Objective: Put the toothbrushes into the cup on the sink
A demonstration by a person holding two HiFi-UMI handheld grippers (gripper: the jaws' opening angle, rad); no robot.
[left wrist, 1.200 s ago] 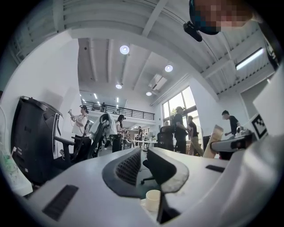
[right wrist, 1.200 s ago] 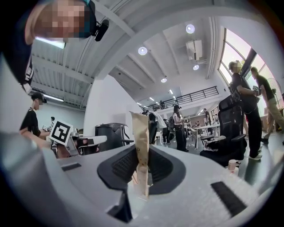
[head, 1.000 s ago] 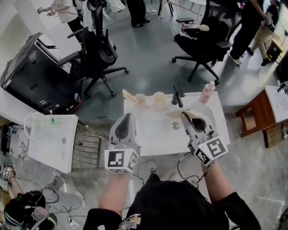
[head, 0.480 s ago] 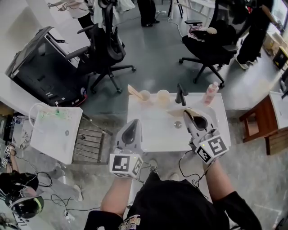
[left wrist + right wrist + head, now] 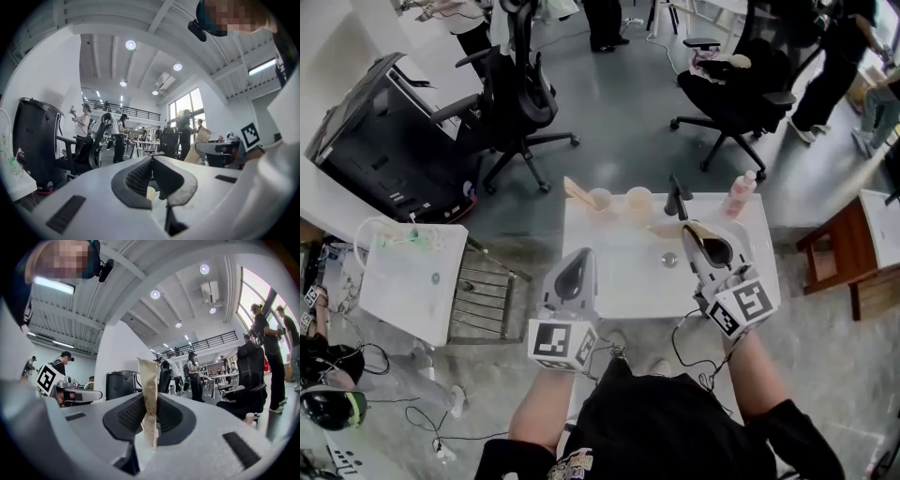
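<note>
A white sink top [image 5: 619, 272] carries two pale cups at its back: the left cup [image 5: 600, 199] has a beige wrapped toothbrush [image 5: 576, 190] leaning out of it, and the right cup [image 5: 637, 202] looks empty. My right gripper [image 5: 688, 240] hovers over the basin, shut on another wrapped toothbrush [image 5: 147, 376], which stands upright between the pads [image 5: 132, 412]. In its own view the right gripper [image 5: 150, 401] points level across the room. My left gripper [image 5: 580, 256] is over the sink's left part, jaws shut on nothing; the left gripper [image 5: 151, 161] shows its pads touching.
A black faucet [image 5: 676, 197] and a pink bottle [image 5: 736, 192] stand at the sink's back edge; the drain [image 5: 668, 259] is mid-basin. A metal rack [image 5: 483, 300] and a white box [image 5: 408, 281] are at left, a wooden stool [image 5: 839, 253] at right, office chairs [image 5: 520, 103] and people beyond.
My left gripper has drawn back a little toward the sink's near left edge. The right gripper holds its toothbrush in the same place. The head view has shifted slightly.
</note>
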